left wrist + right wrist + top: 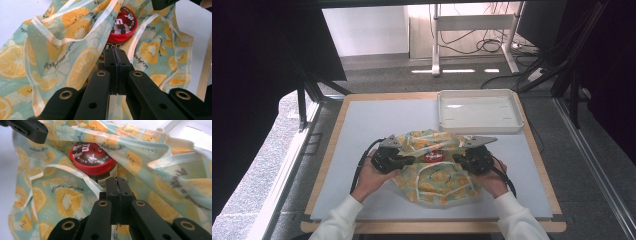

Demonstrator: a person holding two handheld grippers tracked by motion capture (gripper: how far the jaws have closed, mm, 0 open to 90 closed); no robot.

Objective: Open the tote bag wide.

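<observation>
A cloth bag (437, 177) printed with lemon slices lies on the white mat. In its opening sits a jar with a red lid (432, 156). My left gripper (409, 161) is at the bag's left side and my right gripper (457, 158) at its right side. In the left gripper view the jaws (115, 53) are pressed together on the bag's fabric (75, 30), just short of the red lid (125, 22). In the right gripper view the jaws (117, 182) are likewise shut on a fold of the bag (62, 200), right in front of the jar (92, 157).
An empty white tray (479, 127) stands at the mat's far right, just beyond the bag. The mat lies on a wooden table (332, 150) with bare mat to the left, right and front of the bag.
</observation>
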